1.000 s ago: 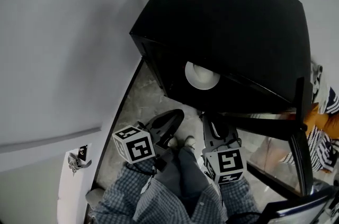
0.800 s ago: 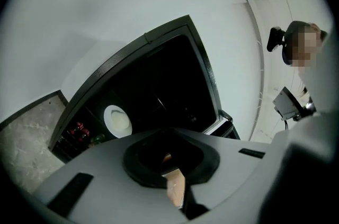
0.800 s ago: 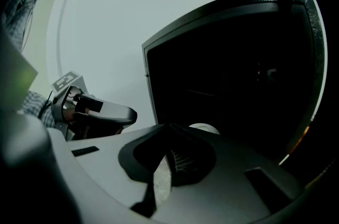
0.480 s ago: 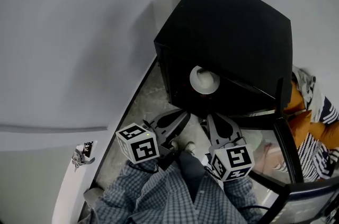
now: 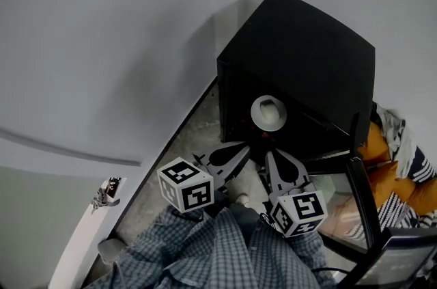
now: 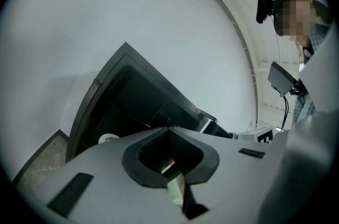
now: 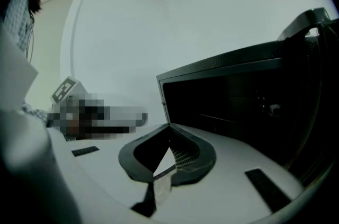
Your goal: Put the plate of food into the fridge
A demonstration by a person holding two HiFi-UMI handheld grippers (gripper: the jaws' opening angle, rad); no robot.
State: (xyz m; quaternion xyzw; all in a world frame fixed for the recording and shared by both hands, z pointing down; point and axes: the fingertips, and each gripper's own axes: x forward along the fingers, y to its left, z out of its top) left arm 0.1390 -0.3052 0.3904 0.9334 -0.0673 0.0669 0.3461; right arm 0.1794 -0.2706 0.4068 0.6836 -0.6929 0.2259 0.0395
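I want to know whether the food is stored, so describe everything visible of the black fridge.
The fridge is a small black box-like cabinet with a matt top. It stands upright on the speckled floor, close against the pale wall. Its door is swung wide open to the right in the head view. The inside is dark, and a white round plate sits within, near the front opening.

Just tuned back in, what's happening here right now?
A person stands over a small black fridge, which is open, with a gripper in each hand. The white plate of food already sits inside it. The left gripper and the right gripper are both shut with nothing between their jaws, held side by side in front of the opening and apart from the plate.
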